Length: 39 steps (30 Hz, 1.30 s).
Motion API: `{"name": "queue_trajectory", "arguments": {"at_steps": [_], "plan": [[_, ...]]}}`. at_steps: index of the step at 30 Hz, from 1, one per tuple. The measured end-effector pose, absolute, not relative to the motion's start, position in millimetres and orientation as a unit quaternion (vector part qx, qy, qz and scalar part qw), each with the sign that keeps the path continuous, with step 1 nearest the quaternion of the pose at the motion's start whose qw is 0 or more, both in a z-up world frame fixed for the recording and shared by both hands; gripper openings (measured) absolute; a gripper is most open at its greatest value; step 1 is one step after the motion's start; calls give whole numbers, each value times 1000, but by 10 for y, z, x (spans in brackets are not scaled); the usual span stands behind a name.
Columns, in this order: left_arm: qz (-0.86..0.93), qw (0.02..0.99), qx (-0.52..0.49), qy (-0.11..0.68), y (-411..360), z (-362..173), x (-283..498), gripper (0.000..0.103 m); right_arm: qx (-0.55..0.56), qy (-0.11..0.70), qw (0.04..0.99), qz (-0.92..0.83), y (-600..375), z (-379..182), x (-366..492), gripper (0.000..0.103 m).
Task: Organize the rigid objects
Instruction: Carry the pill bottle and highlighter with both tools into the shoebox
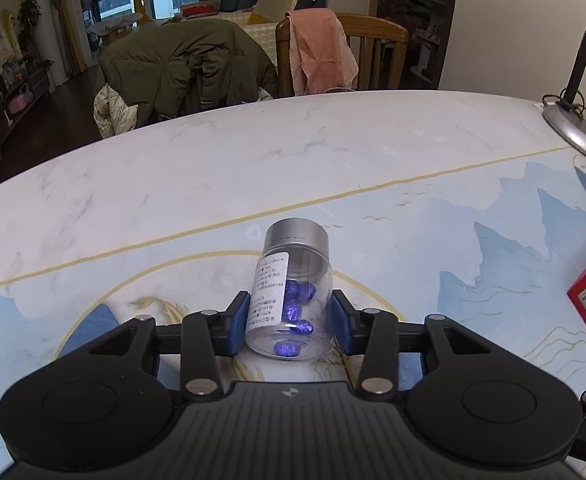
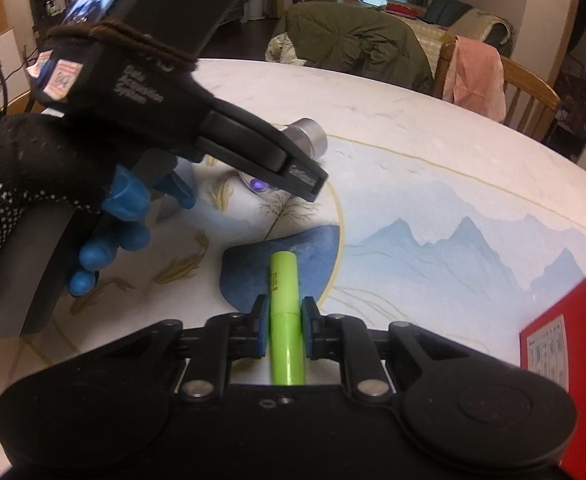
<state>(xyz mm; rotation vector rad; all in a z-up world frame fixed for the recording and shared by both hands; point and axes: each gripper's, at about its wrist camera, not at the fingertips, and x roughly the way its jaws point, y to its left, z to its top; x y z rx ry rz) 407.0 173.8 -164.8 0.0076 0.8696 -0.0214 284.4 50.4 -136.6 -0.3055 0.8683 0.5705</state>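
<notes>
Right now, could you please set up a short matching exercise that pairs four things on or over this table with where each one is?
Things:
1. clear jar
2. green tube
3. red box
4. lamp base

Places:
A. on the table's far right edge in the left wrist view
B. between the pads of the left gripper
C. at the right border of both views
D. clamped in the right gripper, pointing forward along its fingers

Pairs: 1-B, 2-D, 3-C, 4-A
</notes>
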Motion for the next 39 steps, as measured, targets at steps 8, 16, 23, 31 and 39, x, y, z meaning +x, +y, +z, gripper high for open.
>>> {"name": "queue_trajectory", "arguments": {"at_steps": [8,16,23,31,39], "plan": [[-19,905,-8,425,1723,-1621,3842,41,-110,432,860,249,342,-1304,2745,15],[-24,897,-39,441,1709,-1581,3457,41,-72,440,862,240,139,-1156,2588,15],[-30,894,-66,442,1641,-1482,3066,40,-50,440,867,230,-31,-1007,2422,15],[-33,891,-97,443,1566,-1336,2712,40,-29,436,872,221,-226,-849,2235,15],[-52,900,-109,418,1280,-975,2392,40,-8,416,883,218,-502,-610,2076,15]]}}
